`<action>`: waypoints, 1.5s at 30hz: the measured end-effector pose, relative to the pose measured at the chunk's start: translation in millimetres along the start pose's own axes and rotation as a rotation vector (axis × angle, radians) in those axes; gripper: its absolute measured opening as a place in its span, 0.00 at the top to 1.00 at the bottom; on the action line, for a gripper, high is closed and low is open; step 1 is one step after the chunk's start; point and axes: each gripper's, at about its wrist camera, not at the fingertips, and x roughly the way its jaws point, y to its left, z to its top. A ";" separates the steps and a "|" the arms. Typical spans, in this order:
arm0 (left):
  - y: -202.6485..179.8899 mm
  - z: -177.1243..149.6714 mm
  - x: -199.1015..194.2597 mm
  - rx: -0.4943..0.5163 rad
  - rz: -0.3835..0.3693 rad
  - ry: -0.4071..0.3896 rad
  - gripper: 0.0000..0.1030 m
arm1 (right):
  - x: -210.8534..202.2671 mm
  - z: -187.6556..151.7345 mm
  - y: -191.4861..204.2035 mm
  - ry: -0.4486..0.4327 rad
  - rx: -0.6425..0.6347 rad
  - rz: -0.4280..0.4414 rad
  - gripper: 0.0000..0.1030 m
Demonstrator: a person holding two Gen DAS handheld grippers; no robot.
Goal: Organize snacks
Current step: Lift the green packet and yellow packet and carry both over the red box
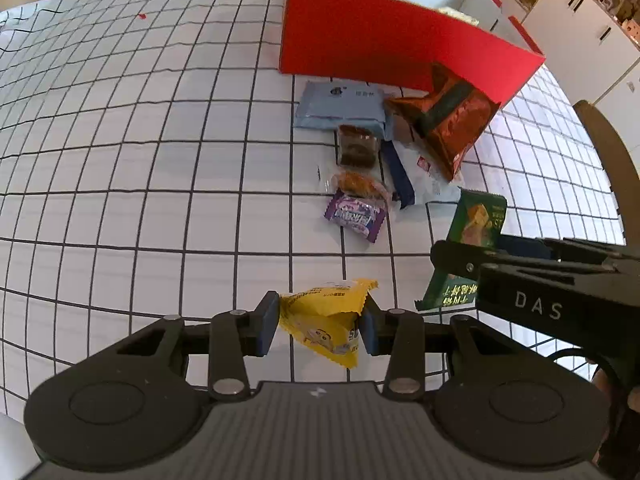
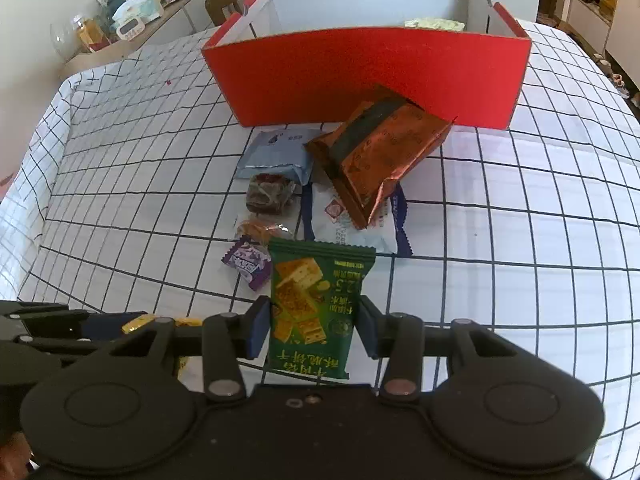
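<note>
A table covered with a white cloth printed in a black grid (image 2: 120, 184) fills both views. Toward its far side stands a large red cardboard box (image 2: 360, 76), open at the top and white inside, with a pale packet lying in one far corner. Just in front of the box sits a loose pile of snacks. The biggest is an orange foil bag (image 2: 380, 160), propped at a tilt against the box wall and resting on a white and blue packet (image 2: 352, 228). Beside them lies a pale blue packet (image 2: 276, 152), then a dark brown cake in clear wrap (image 2: 270, 196), a small golden pastry in clear wrap (image 2: 260, 230), and a purple candy wrapper (image 2: 248, 264).

Nearer the cameras, the right gripper (image 2: 314, 330) has its jaws clamped on a green cracker packet (image 2: 316, 304), held upright. Just beside it, the left gripper (image 1: 320, 324) has its jaws pinched on a small yellow snack packet (image 1: 324, 320), crumpled between the blue pads.
</note>
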 end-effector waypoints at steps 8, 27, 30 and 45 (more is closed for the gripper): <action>-1.1 7.7 -26.3 0.011 -0.020 -0.056 0.61 | -25.6 3.6 7.5 -0.051 -0.007 0.028 0.57; -16.2 62.8 -101.7 0.054 -0.022 -0.224 0.61 | -96.4 42.0 20.8 -0.205 -0.065 0.025 0.57; -21.3 73.9 -110.4 0.063 -0.019 -0.245 0.61 | -106.5 52.3 21.1 -0.233 -0.069 0.023 0.57; -49.8 137.5 -116.1 0.077 0.050 -0.297 0.61 | -123.3 112.4 -1.2 -0.299 -0.110 0.010 0.57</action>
